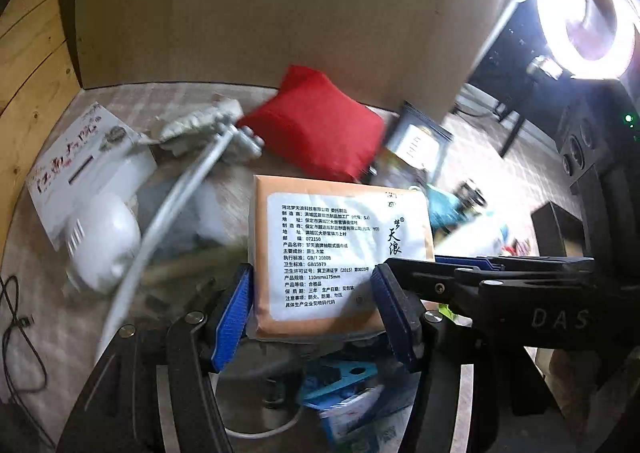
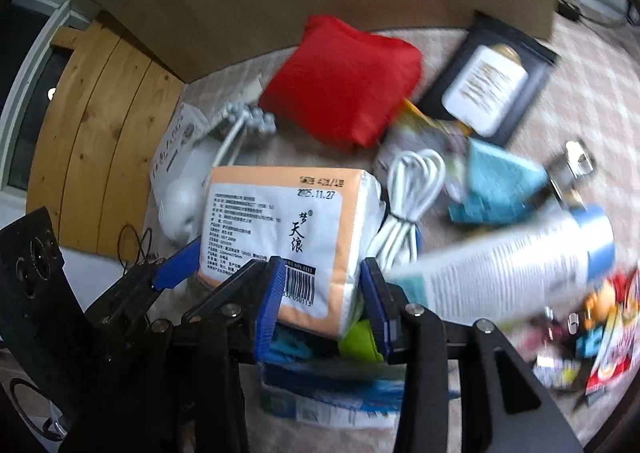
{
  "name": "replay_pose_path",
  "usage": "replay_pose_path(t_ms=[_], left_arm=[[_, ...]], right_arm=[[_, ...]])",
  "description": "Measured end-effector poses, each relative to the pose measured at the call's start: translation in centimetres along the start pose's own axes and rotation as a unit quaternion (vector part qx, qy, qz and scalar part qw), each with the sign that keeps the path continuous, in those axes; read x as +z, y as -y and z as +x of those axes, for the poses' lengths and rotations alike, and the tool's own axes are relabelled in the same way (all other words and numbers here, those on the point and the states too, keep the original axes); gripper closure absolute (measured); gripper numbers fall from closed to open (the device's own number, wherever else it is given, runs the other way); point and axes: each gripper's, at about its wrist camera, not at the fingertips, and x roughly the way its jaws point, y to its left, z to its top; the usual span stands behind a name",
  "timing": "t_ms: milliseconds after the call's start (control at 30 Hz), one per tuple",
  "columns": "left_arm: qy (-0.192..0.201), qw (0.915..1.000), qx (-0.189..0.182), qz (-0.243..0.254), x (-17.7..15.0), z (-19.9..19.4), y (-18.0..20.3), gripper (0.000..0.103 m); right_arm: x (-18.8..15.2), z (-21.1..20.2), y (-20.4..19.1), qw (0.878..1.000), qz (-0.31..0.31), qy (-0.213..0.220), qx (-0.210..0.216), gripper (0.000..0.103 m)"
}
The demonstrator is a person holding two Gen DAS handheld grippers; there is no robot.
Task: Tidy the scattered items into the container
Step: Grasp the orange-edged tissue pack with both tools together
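My left fingers [image 1: 316,317] were clamped on the near end of the orange tissue pack [image 1: 340,249], one blue pad against each side of it. My right fingers [image 2: 322,307] were closed on the same tissue pack [image 2: 288,241] from its other side, near the barcode corner, so both pairs gripped it at once; the tip of the left pair showed just beside mine in the right wrist view.

Under the pack lay a blue-and-white packet [image 2: 328,397] and something lime green [image 2: 360,341]. Just to its right a coiled white cable [image 2: 408,197] rested on the bench [image 2: 580,101], then a teal cloth [image 2: 500,185] and a blurred white tube with a blue end [image 2: 520,269]. Behind the pack sat a red cushion [image 2: 344,81], with a dark tray holding a white bottle [image 2: 486,89] to its right. On the left lay a white rounded gadget [image 1: 106,245], a white box [image 1: 84,169] and a metal-handled tool [image 1: 168,209]. A large cardboard box wall [image 1: 280,9] stood at the back.
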Motion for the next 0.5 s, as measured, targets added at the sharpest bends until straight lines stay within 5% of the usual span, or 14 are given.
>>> replay_pose_path(t_ms=[500], left_arm=[[0.000,0.9995,-0.031,0.011,-5.2,-3.9,4.6,0.047]], right_arm=[[-6.7,-4.3,1.3,1.000,-0.016,0.013,-0.021,0.063]])
